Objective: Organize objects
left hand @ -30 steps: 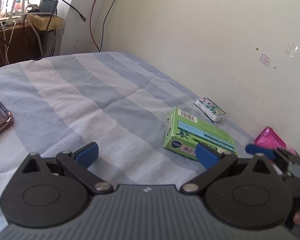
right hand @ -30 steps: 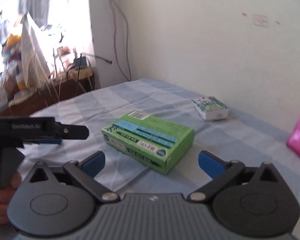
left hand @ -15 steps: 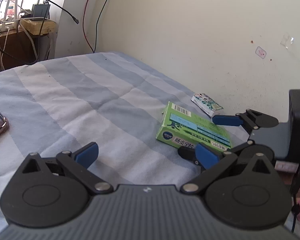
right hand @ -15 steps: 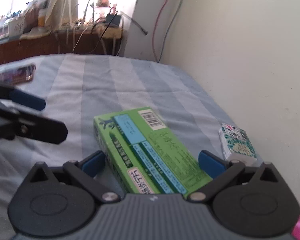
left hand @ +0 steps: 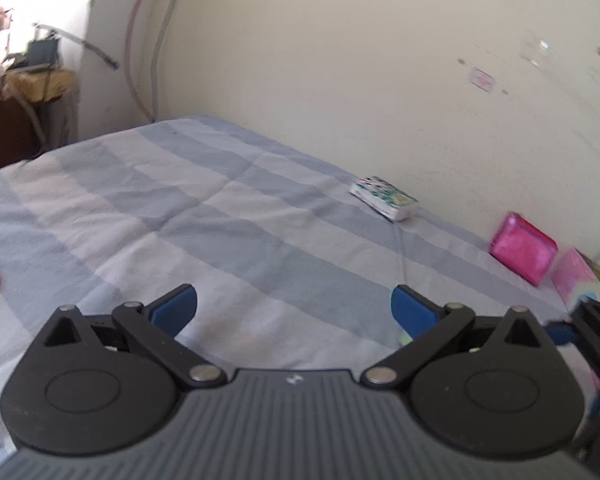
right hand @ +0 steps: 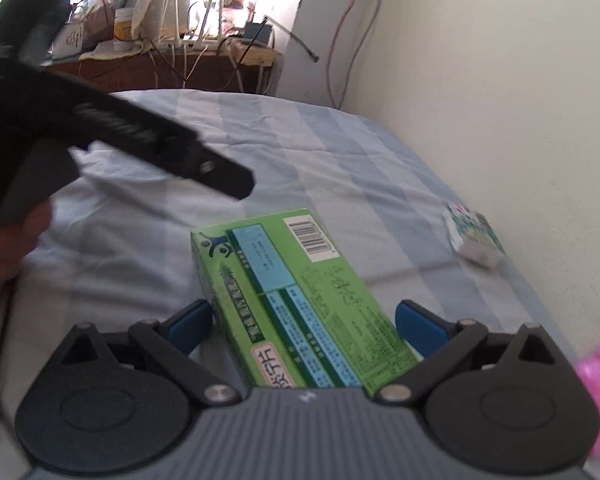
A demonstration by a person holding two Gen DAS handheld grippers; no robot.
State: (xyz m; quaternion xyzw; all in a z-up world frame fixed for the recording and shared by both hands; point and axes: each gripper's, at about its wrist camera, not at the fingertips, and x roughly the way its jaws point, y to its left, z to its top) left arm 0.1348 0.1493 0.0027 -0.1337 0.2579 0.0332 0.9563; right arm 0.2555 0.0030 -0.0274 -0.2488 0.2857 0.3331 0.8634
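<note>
Right claw point(right hand: 304, 322) first: my blue pads are spread wide with the green box point(right hand: 296, 300) lying lengthwise between them, its near end tucked under the claw body. The left pad sits just beside the box's long side, possibly touching; the right pad stands clear of the other side. So I judge this to be the step of taking hold of the box, with the squeeze not yet made. The next move calls for pressing both pads onto the long sides evenly, since the cardboard will likely give if I pinch hard, and the soft bed point(right hand: 340, 152) offers little support.

My left claw point(left hand: 294, 308) is spread just as wide and holds nothing, hovering over the striped bed cover. It shows in the right view as a dark, blurred shape at upper left.

Farther out, a small patterned packet point(right hand: 474, 238) lies near the wall, and a pink pouch point(left hand: 522, 252) sits further along that wall.
</note>
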